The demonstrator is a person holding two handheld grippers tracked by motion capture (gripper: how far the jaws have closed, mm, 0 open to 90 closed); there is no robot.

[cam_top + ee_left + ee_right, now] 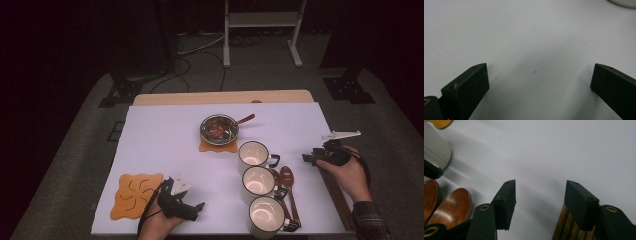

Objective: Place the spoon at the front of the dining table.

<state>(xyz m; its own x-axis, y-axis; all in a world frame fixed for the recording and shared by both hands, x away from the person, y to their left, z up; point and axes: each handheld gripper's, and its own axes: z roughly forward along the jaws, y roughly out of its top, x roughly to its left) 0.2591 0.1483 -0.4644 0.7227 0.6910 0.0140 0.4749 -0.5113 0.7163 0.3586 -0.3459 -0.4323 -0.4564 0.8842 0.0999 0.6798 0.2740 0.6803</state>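
Chopsticks [336, 192] lay along the table's right edge, at 4 o'clock from the mugs [257, 181]. Left gripper [192, 210] rested at 7 o'clock, jaws spread, empty. Right gripper [539, 195] hovered over the chopsticks' far end, jaws spread, empty. Advice: centre both jaws across the sticks before closing.

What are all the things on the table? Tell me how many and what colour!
Mugs: three, cream, in a row at the right-hand front.
Wooden spoons: two, brown, beside the mugs.
Metal bowl: one, silver, on an orange mat in the middle, with a brown spoon in it.
Orange coaster: one, front left, nothing on it.
Wooden sticks: dark brown, right edge, under the right hand; number unclear.
Table cover: one, white.
Left gripper: black, front left, jaws open.
Right gripper: black, right side, jaws open.
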